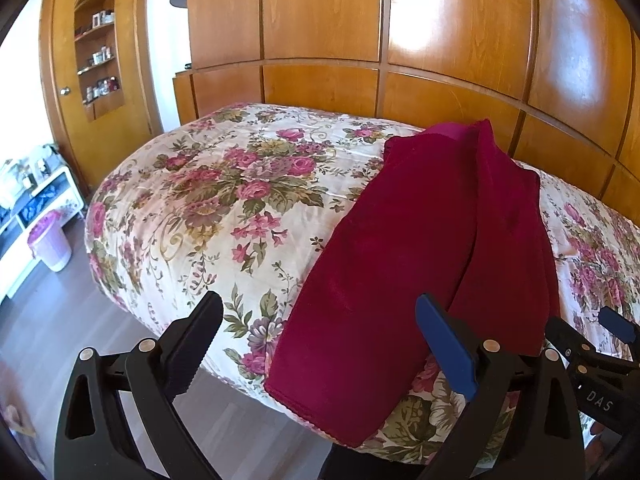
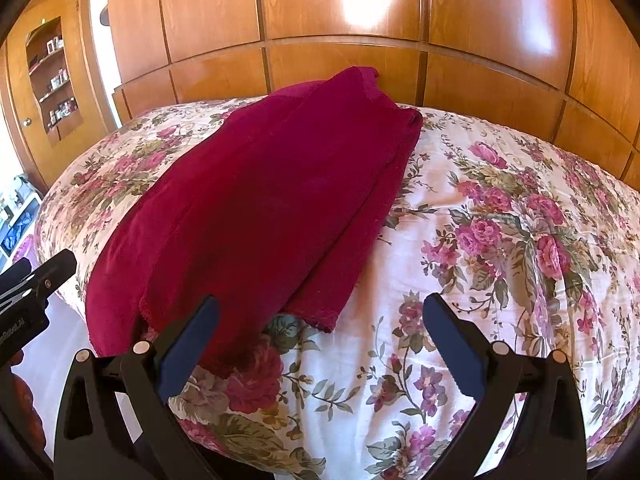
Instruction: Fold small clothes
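Observation:
A dark red garment (image 1: pixel 424 256) lies folded lengthwise in a long strip on the floral bedspread (image 1: pixel 208 200), running from the near edge toward the headboard. It also shows in the right wrist view (image 2: pixel 256 208). My left gripper (image 1: pixel 320 316) is open and empty, hovering over the garment's near left end. My right gripper (image 2: pixel 320 316) is open and empty, just to the right of the garment's near end, over the bedspread (image 2: pixel 500 240). The right gripper's tip also shows in the left wrist view (image 1: pixel 616 328), and the left gripper's side in the right wrist view (image 2: pixel 36 280).
A wooden panelled headboard wall (image 1: pixel 360 40) stands behind the bed. A wooden cabinet with shelves (image 1: pixel 96 56) is at the far left. A lilac bin (image 1: pixel 50 240) and a white shelf unit (image 1: pixel 24 208) stand on the dark floor at the left.

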A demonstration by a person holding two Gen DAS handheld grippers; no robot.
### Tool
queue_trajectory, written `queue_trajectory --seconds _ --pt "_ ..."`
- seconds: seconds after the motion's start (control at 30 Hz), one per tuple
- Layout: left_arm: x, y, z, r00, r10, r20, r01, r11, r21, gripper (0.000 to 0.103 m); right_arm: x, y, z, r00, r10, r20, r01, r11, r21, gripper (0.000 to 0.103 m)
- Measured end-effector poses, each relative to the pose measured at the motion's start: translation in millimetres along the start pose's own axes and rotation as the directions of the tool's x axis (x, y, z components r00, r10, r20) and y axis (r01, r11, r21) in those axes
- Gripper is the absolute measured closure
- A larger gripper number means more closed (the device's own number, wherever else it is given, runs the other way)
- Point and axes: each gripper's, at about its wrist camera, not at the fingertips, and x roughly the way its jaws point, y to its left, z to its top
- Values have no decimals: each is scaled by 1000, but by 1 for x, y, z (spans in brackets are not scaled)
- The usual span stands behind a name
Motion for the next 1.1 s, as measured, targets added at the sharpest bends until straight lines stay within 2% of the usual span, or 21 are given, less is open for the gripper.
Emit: queue_trajectory --seconds 0.53,1.1 --pt "2 3 -4 1000 -6 -7 6 1000 17 7 0 4 2 1000 -3 -1 3 1000 -4 2" --pt "7 11 -6 1000 14 -26 -15 1000 -11 7 5 11 0 1000 19 -18 -19 1000 -12 2"
